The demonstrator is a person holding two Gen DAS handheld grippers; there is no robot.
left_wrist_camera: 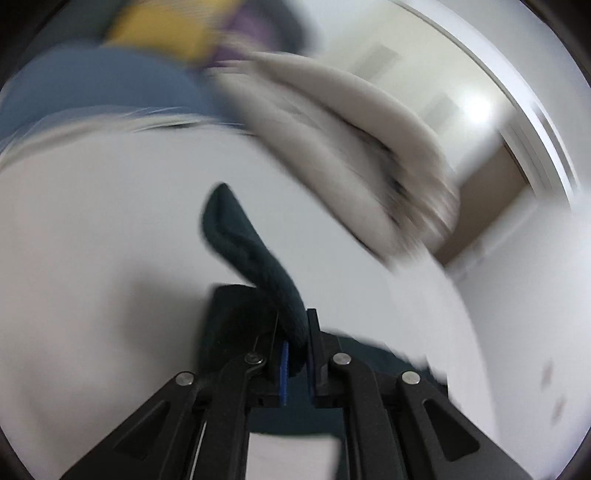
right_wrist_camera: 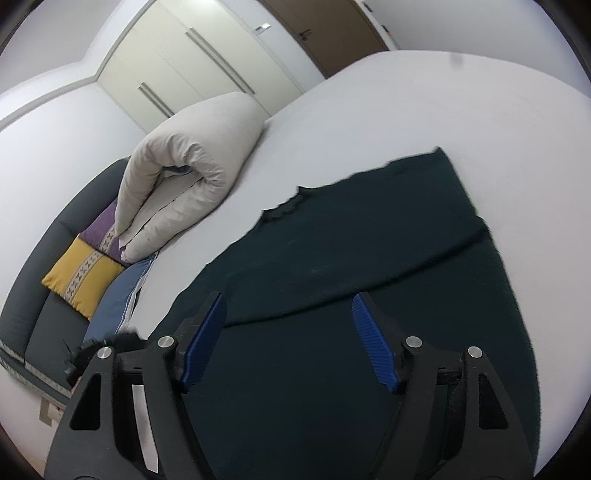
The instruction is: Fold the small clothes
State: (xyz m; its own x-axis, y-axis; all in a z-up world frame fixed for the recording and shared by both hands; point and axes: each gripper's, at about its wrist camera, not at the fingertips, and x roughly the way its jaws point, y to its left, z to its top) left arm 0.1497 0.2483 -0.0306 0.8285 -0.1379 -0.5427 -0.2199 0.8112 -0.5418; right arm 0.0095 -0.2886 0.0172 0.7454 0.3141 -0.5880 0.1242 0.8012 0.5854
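White bedding covers the bed (right_wrist_camera: pixel 369 110) where we work, with a cream wardrobe (right_wrist_camera: pixel 192 48) and a brown door (right_wrist_camera: pixel 332 29) behind it. At the far side lies a folded pale duvet (right_wrist_camera: pixel 184 162) against yellow (right_wrist_camera: pixel 81 277), purple (right_wrist_camera: pixel 101 229) and blue (right_wrist_camera: pixel 118 299) cushions. Our dark green garment (right_wrist_camera: pixel 351 258) is spread flat across the sheet. Our left hand-held gripper (left_wrist_camera: pixel 295 332) is clamped on a fold of that cloth (left_wrist_camera: pixel 243 243) — a strip of it rises from between the pads, though the view is blurred. Our right hand-held gripper (right_wrist_camera: pixel 291 332) hangs just over the garment with its blue pads (right_wrist_camera: pixel 373 339) apart — they press on nothing.
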